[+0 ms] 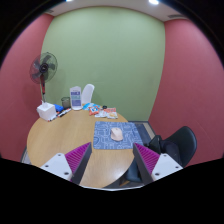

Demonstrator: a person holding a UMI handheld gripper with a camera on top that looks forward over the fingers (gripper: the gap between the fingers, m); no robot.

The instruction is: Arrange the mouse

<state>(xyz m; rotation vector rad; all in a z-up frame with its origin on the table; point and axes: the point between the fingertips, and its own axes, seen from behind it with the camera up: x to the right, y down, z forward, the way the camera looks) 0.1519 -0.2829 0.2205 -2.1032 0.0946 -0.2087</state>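
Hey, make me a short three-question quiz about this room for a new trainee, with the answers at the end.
1. True or false: the mouse lies on the mouse pad.
2. Where is the mouse relative to the hand-held gripper? A) clamped between the fingers B) beyond the fingers, on the table C) on the chair
3. Fill in: the tall thing standing behind the table, by the red wall, is a ____.

Key: 1 true. 2 B; the fingers are open and hold nothing. 3 fan.
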